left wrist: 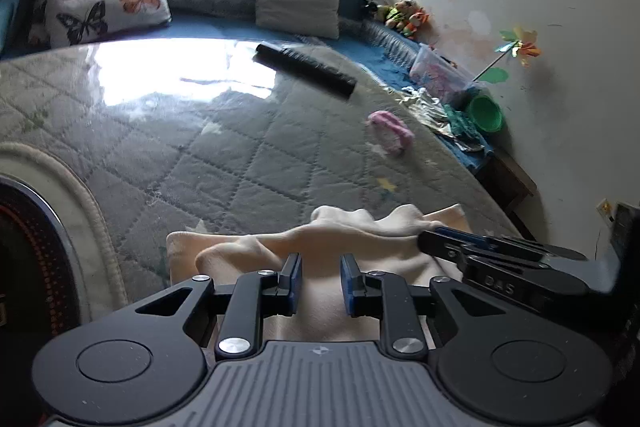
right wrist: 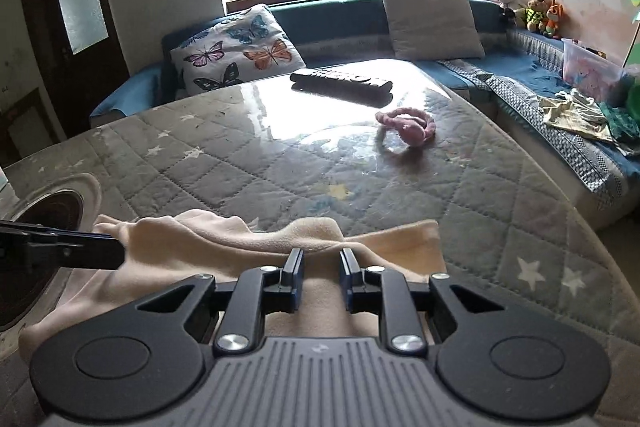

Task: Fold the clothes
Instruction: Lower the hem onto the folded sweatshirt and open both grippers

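One cream garment [left wrist: 320, 247] lies rumpled at the near edge of the quilted table [left wrist: 240, 155], and above it the two grippers, left [left wrist: 320, 281] and right [right wrist: 320, 277], tilt downward side by side, jaws slightly parted, pads gripping nothing.

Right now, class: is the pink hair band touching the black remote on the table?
Apart. The right wrist view shows the pink hair band lying nearer than the black remote, with a bare strip of shiny table between them.
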`<state>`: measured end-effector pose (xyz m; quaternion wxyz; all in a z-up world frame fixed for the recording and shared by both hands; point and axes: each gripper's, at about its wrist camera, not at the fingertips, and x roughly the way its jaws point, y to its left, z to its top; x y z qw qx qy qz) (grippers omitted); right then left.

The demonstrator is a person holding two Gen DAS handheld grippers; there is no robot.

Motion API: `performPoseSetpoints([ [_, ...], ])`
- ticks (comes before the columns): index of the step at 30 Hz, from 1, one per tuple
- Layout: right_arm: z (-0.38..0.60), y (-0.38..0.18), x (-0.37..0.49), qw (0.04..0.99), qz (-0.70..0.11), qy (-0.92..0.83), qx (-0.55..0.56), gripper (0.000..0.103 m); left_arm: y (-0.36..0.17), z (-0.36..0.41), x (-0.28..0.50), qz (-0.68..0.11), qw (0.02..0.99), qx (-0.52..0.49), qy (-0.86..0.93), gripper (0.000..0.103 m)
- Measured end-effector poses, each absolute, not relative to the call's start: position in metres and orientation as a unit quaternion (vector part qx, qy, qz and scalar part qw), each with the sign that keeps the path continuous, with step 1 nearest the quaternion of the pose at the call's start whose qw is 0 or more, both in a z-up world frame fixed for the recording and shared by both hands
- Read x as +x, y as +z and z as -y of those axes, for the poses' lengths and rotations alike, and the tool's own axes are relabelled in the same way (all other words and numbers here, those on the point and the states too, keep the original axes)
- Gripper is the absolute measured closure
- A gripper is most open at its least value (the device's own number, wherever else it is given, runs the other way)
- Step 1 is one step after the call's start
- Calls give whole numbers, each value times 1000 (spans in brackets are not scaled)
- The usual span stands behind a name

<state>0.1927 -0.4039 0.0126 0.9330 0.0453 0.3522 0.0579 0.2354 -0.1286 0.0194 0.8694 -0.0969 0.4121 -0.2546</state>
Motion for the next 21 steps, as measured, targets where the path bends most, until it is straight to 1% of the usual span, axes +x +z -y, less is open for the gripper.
performPoseSetpoints([
  [3, 401, 8, 194, 936, -346, 54, 40, 84, 10, 126, 242, -421, 865, -108, -250, 81],
  [6, 401, 12, 192, 936, -345, 55, 31, 83, 12, 122, 240, -419, 865, -112, -251, 81],
  [8, 402, 17, 188, 938, -341, 56, 31, 82, 16, 120, 235, -414, 868, -109, -251, 79],
  [10, 402, 23, 181, 938, -339, 62, 35, 75, 20, 119, 228, -411, 869, -106, -252, 79],
  [12, 399, 26, 172, 937, -341, 68, 28, 71, 25, 118, 219, -409, 870, -100, -256, 79],
  [15, 391, 30, 153, 936, -342, 80, 11, 69, 31, 119, 200, -399, 874, -82, -264, 79],
  [16, 390, 32, 145, 936, -341, 84, 6, 65, 34, 119, 192, -395, 876, -75, -268, 79],
  [18, 386, 33, 130, 938, -336, 86, -9, 61, 35, 117, 179, -389, 877, -66, -273, 79],
  [21, 382, 36, 107, 941, -326, 84, -29, 60, 34, 116, 159, -384, 879, -52, -278, 79],
])
